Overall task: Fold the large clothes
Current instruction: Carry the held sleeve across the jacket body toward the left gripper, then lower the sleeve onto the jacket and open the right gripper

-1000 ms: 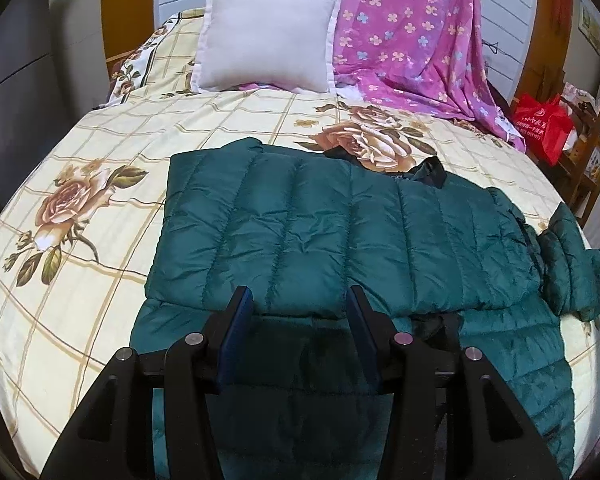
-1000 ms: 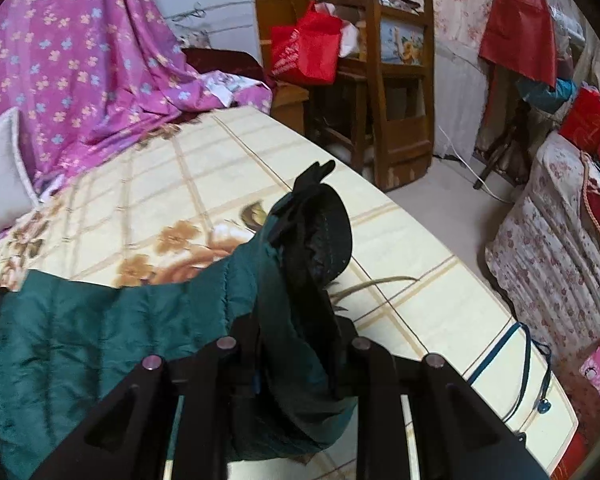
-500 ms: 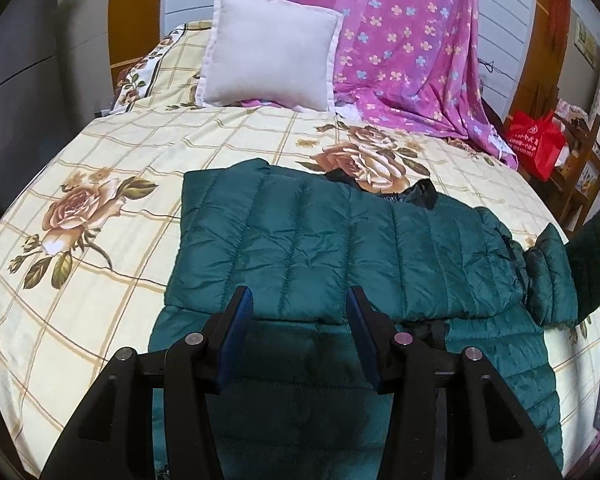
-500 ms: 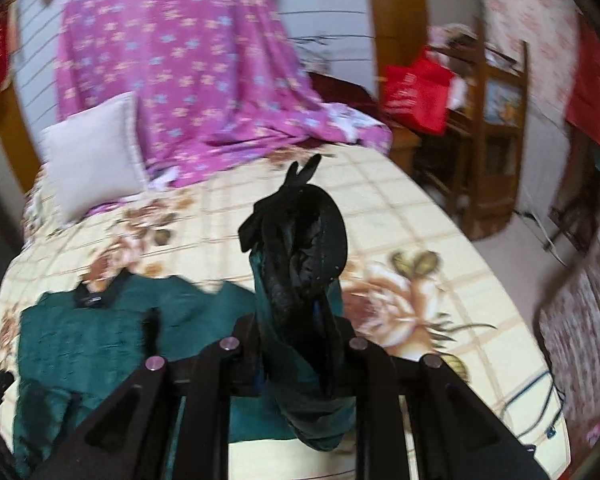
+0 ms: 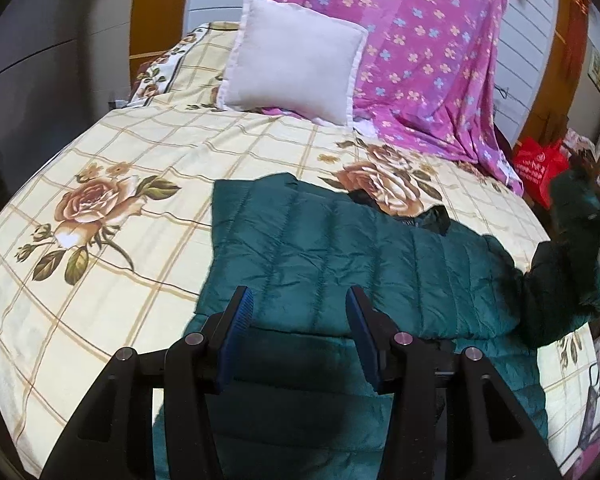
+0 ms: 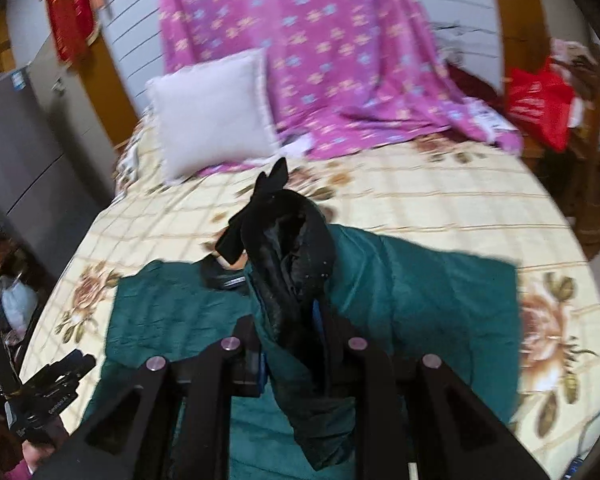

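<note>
Right gripper (image 6: 290,334) clamps sleeve (image 6: 288,248), now swung left over jacket (image 5: 340,256); fold underway. Left gripper (image 5: 300,316) open, empty.

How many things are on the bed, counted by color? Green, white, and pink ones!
Green: 1, the puffy jacket
White: 1, the pillow
Pink: 1, the flowery sheet
Total: 3

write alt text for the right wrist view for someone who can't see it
The right gripper is shut on a sleeve of a dark green puffer jacket, holding it up over the jacket's body spread on a floral bedspread. Behind are a white pillow and a pink flowered sheet.
</note>
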Available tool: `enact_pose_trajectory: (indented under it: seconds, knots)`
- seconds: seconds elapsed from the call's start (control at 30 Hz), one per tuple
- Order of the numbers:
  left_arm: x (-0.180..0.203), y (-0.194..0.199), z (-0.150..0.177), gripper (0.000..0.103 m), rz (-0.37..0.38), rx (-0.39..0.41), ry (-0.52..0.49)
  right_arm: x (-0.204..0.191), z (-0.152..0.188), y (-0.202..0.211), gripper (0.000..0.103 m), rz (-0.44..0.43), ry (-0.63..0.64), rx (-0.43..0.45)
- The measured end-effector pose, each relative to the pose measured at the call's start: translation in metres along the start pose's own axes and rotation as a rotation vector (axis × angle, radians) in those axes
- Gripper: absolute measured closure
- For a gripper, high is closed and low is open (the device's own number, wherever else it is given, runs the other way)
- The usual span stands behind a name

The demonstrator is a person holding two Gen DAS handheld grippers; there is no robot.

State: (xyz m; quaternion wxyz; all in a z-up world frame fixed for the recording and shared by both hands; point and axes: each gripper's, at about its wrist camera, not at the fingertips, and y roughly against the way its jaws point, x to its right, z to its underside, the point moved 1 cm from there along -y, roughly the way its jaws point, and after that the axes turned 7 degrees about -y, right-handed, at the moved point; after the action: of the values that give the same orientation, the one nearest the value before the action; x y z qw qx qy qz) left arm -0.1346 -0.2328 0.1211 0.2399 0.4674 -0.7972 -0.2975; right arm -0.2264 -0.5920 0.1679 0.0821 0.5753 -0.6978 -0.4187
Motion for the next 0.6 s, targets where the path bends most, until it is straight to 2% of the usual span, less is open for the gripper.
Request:
enact_pose_trajectory:
  seconds: [0.2,0.33,0.6]
  knots:
    - [-0.022,0.005,-0.004,0.073,-0.010,0.013,0.041,-0.060,0.016,-0.067,0.084,-0.104,0.027,-0.115]
    - [-0.034,0.003,-0.003,0.073,-0.019,0.006,0.062,-0.093,0.029,-0.106,0.084,-0.139,0.048,-0.174]
    - [-0.050,-0.004,0.003,0.073,-0.037,-0.018,0.074,-0.121,0.051,-0.160,0.084,-0.212,-0.006,-0.254]
